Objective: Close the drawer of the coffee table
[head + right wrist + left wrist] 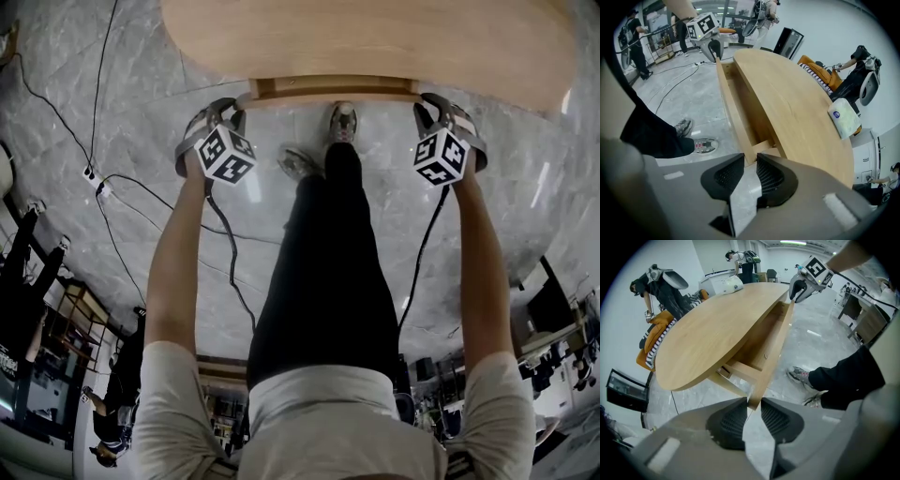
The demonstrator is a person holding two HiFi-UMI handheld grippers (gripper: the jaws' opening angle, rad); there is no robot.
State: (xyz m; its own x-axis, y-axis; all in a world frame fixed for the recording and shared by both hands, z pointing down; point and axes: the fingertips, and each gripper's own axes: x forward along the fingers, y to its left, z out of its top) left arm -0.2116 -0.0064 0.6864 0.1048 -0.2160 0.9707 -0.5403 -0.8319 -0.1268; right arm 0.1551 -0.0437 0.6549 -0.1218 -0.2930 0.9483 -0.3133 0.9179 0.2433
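The left claw [752, 404] is nearly closed, its ribbed black pads pinching the end corner of the drawer [774, 341] front, with only that thin wooden panel between them. The right claw [750, 161] is narrowed the same way and grips the opposite end of the same panel. From the head view, the left claw [232, 111] and the right claw [427, 111] sit at the two ends of the drawer [335, 89], each with a marker cube behind it.

The drawer [733, 101] is pulled partly out from under the oval worktop [366, 37] of the coffee table. It juts toward the person, and the right gripper view shows its long, shallow interior.

Drawer and worktop [797, 103] are the same pale, smooth wood with a fine grain, and the worktop [717, 329] has a rounded edge. A white soft pack [843, 118] lies on its far side. The floor [122, 94] is glossy grey marble-patterned tile crossed by black cables [141, 183], and the person's sneakers [342, 122] stand just before the drawer.
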